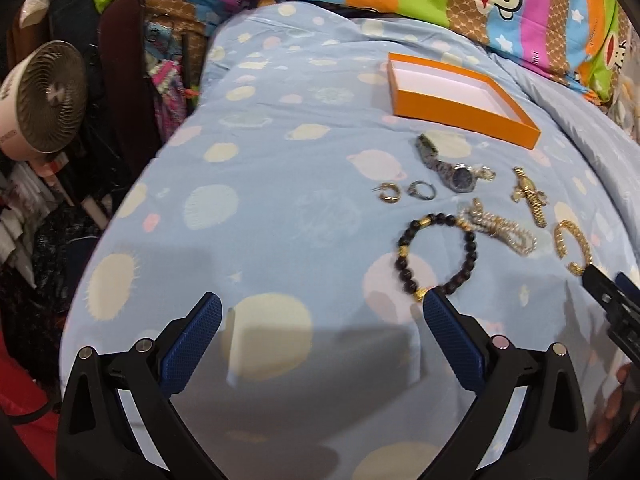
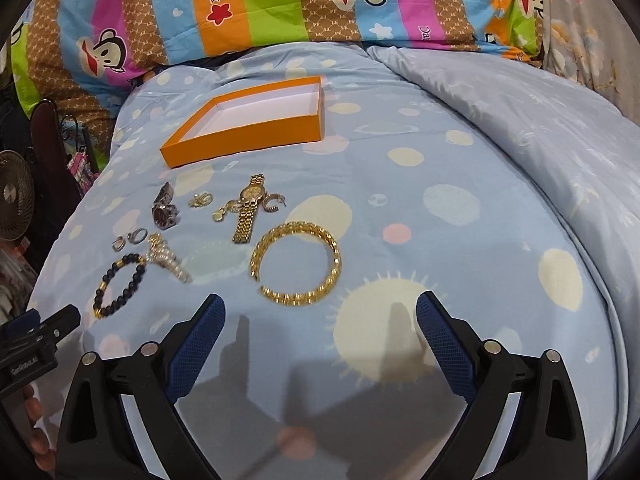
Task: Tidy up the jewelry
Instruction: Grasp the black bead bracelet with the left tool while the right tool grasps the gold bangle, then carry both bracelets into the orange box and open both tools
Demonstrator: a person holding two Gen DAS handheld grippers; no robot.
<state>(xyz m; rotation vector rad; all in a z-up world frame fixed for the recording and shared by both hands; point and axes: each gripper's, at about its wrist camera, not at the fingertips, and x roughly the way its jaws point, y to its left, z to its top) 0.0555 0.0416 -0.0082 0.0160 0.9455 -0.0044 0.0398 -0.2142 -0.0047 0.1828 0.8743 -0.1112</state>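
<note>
An empty orange box [image 1: 460, 108] [image 2: 244, 136] lies on the blue bedspread, with jewelry spread out in front of it. I see a black bead bracelet [image 1: 438, 256] [image 2: 118, 285], a pearl piece [image 1: 498, 230] [image 2: 168, 262], a silver watch [image 1: 448, 168] [image 2: 165, 209], a gold watch [image 1: 530, 196] [image 2: 248, 212], a gold chain bangle [image 1: 572, 246] [image 2: 296, 264], two small rings [image 1: 404, 192] [image 2: 130, 238] and small earrings [image 2: 202, 200]. My left gripper [image 1: 322, 312] is open and empty, just before the bead bracelet. My right gripper [image 2: 320, 312] is open and empty, just before the gold bangle.
A striped monkey-print pillow [image 2: 280, 4] lies behind the box. A folded pale duvet [image 2: 540, 128] rises at the right. Off the bed's left edge stand a fan [image 1: 44, 96] and cluttered clothes [image 1: 48, 240].
</note>
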